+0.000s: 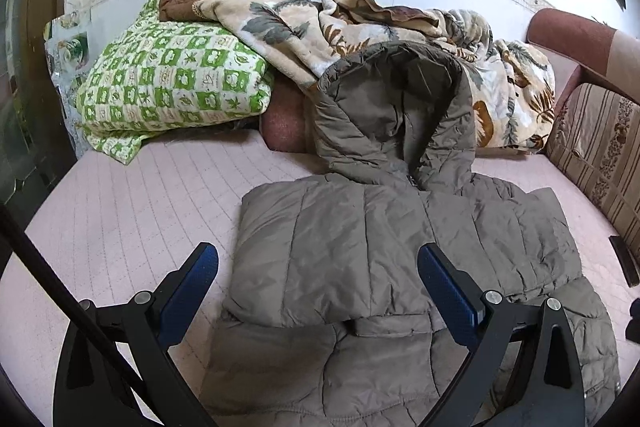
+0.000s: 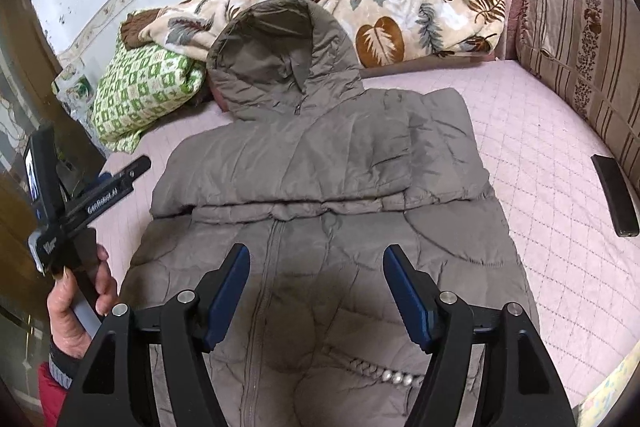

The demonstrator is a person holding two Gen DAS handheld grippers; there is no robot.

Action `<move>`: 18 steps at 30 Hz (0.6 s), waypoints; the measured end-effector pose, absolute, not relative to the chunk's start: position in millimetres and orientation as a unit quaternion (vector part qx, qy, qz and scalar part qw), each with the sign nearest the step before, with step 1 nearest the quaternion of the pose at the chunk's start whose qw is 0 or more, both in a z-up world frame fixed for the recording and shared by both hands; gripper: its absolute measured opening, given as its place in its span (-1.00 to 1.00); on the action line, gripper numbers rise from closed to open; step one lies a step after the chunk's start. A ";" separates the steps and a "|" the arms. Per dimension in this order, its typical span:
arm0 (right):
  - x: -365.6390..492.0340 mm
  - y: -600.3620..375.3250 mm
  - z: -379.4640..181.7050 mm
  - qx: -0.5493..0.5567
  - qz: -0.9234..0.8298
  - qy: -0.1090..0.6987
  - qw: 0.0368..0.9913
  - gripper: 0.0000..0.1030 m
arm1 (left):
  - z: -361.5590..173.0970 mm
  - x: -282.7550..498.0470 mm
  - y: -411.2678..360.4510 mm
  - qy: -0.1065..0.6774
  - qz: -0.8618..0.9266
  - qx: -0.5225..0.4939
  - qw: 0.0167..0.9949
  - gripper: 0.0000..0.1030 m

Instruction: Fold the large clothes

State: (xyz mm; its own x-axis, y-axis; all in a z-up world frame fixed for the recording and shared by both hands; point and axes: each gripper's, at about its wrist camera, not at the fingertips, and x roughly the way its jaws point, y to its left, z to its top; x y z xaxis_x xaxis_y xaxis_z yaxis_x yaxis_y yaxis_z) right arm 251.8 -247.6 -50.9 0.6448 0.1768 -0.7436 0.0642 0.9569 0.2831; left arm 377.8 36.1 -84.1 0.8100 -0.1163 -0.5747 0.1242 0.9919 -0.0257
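A grey-brown hooded puffer jacket (image 1: 340,235) lies front-up on the pink quilted bed (image 1: 140,195), its sleeves folded across the chest and its hood (image 1: 392,99) resting against the bedding behind. My left gripper (image 1: 316,255) stands open above the jacket's left side, gripping nothing. In the right wrist view the jacket (image 2: 320,155) fills the middle, zipper running down. My right gripper (image 2: 317,253) hovers open over the lower body, with nothing between its pads. The left gripper (image 2: 128,171) shows at the left edge, held by a hand (image 2: 80,291).
A green checked quilt (image 1: 172,83) and a leaf-print blanket (image 1: 280,23) are piled along the wall behind the hood. A striped cushion (image 2: 580,47) lines the right side. A dark flat object (image 2: 616,195) lies on the pink quilt (image 2: 540,155) beside it.
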 end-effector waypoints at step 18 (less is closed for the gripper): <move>407.8 -237.1 28.4 0.039 0.068 0.380 0.922 0.43 | -76.0 416.0 103.0 0.324 -0.048 -0.109 0.939 0.93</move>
State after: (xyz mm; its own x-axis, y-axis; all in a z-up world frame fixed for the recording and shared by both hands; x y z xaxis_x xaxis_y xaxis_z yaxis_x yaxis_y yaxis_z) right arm 407.8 -237.1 28.4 0.7024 0.1544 -0.6949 -0.0950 0.9878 0.1234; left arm 416.0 103.0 -76.0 0.7854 -0.1603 -0.5978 0.0193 0.9718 -0.2351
